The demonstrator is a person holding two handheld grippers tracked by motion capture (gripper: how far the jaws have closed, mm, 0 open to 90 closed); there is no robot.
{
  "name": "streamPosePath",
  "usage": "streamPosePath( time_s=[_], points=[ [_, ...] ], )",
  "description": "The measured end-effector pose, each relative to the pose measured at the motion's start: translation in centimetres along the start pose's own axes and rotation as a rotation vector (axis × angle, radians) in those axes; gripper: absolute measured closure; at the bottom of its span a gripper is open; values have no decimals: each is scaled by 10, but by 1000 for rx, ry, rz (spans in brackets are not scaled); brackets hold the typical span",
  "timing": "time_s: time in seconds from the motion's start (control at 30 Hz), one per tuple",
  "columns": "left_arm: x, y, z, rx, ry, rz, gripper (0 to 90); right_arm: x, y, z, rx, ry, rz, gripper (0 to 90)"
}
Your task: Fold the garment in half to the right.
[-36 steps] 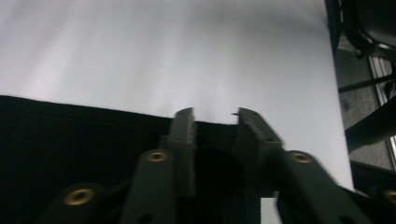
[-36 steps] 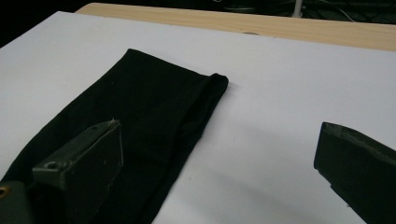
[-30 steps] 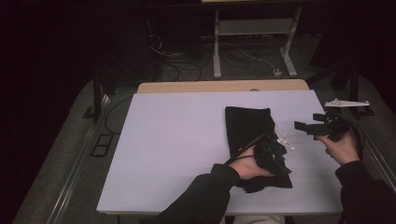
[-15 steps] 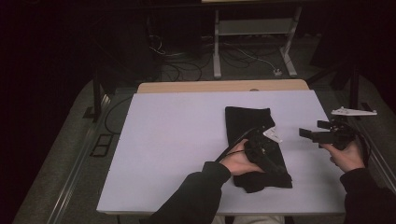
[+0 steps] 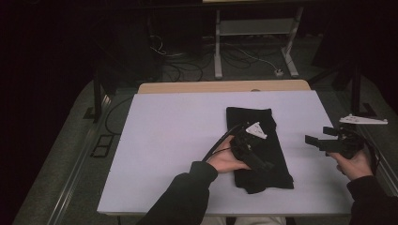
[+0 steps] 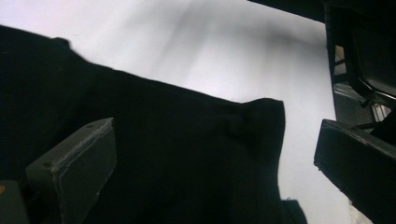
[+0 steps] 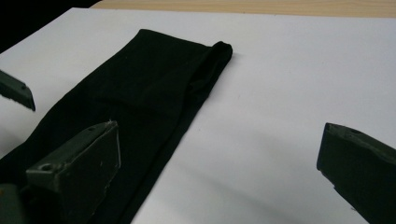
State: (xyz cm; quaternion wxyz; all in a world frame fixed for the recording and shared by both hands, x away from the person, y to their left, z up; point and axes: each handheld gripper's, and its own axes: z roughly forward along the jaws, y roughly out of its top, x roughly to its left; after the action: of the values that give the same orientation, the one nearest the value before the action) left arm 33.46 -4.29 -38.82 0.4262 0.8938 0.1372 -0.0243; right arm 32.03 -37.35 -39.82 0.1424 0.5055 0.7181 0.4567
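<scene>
Folded black cloth [image 5: 259, 147] lying flat on white counter [image 5: 169, 140], long axis running near to far. Left tool [image 5: 257, 157] above it, jaws just spread, nothing gripped. Right tool [image 5: 313, 139] released, well right of cloth.

Plain black folded cloth [image 5: 258, 145] on a white table [image 5: 164, 140]

black cloth [image 5: 259, 149] partly under left tongs [image 5: 263, 164] (near end cut off)
</scene>
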Motion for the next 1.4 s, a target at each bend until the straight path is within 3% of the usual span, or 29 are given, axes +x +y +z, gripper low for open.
streamPosePath(
  time_s=[0.3, 0.73, 1.4],
  points=[
    [7, -9, -18, -24, 26, -14, 0, 1, -6, -6, -12, -1, 7, 0],
    [15, -26, -49, -59, 83, -21, 0, 11, -16, -9, -7, 15, -18, 0],
    [27, -63, -89, -106, 161, -81, 0, 22, -32, -12, 5, 35, -44, 0]
  ],
)
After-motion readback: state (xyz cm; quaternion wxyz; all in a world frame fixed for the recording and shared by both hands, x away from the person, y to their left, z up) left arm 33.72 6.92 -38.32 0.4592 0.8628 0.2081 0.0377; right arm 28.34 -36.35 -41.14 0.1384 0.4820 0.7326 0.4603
